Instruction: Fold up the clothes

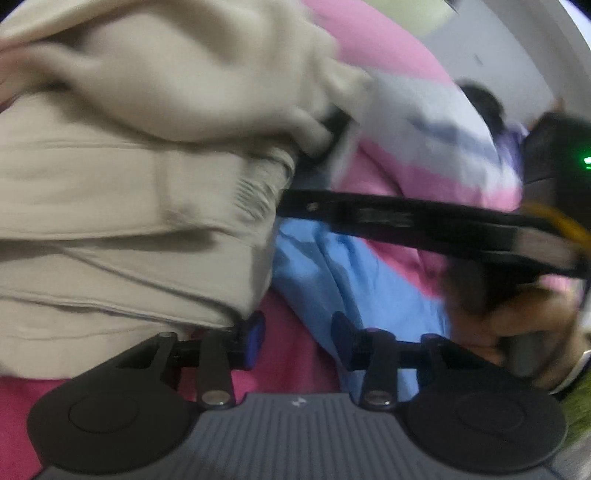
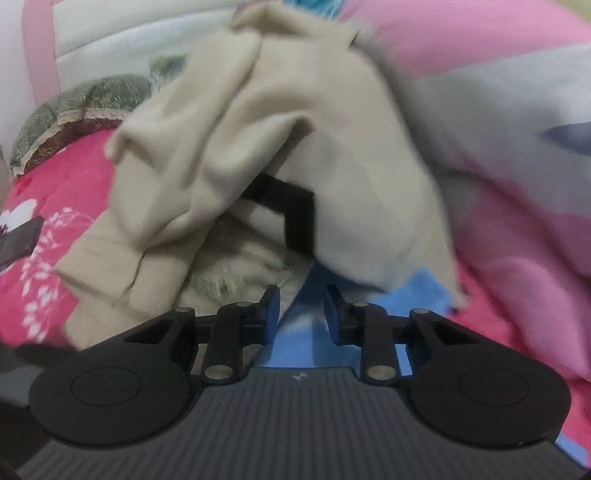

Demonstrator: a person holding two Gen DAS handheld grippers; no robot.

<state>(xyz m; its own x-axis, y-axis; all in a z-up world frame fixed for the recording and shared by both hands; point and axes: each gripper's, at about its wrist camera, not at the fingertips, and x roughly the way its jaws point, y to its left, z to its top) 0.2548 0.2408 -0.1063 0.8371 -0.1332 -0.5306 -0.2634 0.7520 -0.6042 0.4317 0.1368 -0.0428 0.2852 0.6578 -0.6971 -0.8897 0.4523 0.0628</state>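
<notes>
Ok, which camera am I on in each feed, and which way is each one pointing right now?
Left wrist: sits on the left claw, looking forward over the beige garment and blue cloth on pink bedding; its own open fingers show, plus the other claw's black bar and a hand.
Right wrist: sits on the right claw, facing the bunched beige garment; only its own open fingers show.
Shared: the beige garment, blue cloth, pink bedding.
</notes>
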